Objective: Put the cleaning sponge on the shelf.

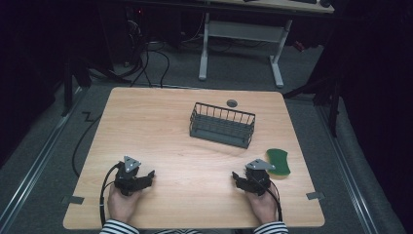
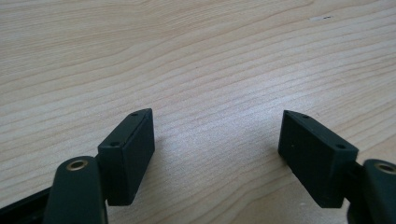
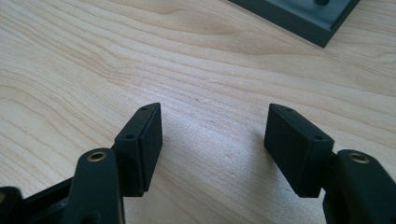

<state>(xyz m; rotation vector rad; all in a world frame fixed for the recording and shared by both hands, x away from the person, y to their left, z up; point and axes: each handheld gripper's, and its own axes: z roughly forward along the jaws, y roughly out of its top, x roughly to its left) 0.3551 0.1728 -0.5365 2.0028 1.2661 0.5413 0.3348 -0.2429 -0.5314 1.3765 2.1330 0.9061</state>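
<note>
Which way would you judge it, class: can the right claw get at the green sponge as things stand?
Probably yes. The right claw is open and holds nothing, and the green sponge lies beside that hand on bare table, with the wire basket farther back, out of the way.

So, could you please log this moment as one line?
left gripper: open, empty | right gripper: open, empty | green sponge: beside right gripper | wire basket: empty
</note>
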